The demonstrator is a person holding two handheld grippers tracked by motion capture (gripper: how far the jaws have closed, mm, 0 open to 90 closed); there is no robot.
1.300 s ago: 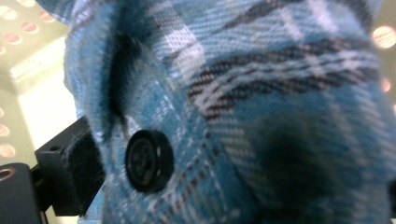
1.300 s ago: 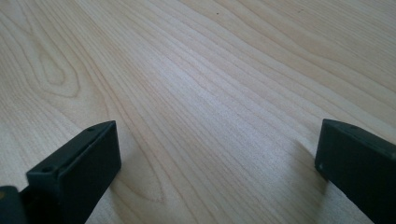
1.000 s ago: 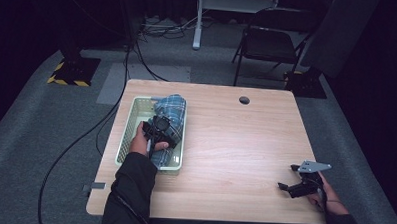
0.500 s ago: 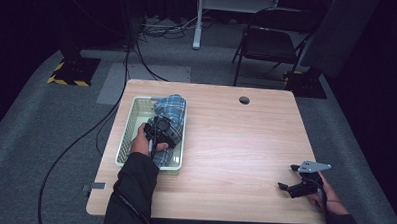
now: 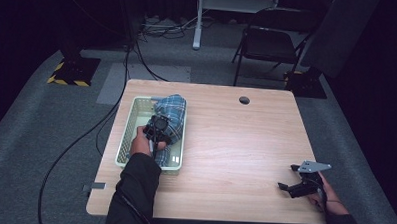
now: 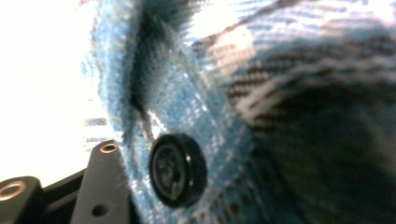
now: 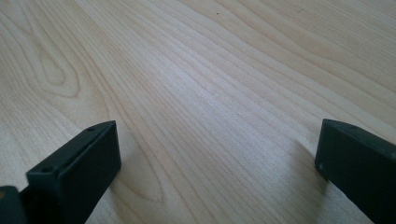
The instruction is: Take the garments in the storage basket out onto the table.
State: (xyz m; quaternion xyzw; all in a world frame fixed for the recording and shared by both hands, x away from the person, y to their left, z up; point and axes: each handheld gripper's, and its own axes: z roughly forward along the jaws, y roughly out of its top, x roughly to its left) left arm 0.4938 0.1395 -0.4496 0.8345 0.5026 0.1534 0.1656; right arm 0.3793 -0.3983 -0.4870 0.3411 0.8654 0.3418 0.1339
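A blue plaid cloth point(image 5: 169, 108) lies bunched in a pale green basket point(image 5: 134, 121) at the table's left. My left gripper point(image 5: 160, 126) points down into the basket onto the cloth. Its jaws have just been closing, and the fabric is gathered between them. In the left gripper view the cloth point(image 6: 280, 93) presses against one black finger point(image 6: 100, 186), with a black button point(image 6: 177, 170) sewn on right beside it. My right gripper point(image 5: 288, 178) rests low at the table's front right corner. It stands open over bare wood point(image 7: 210, 70) with nothing between its fingers point(image 7: 217, 163).
A round cable hole point(image 5: 244, 100) is near the table's far edge. Beyond the table stand a folding chair point(image 5: 269, 42) and a desk leg point(image 5: 197, 27). Black cables point(image 5: 85, 138) trail over the grey floor at the left.
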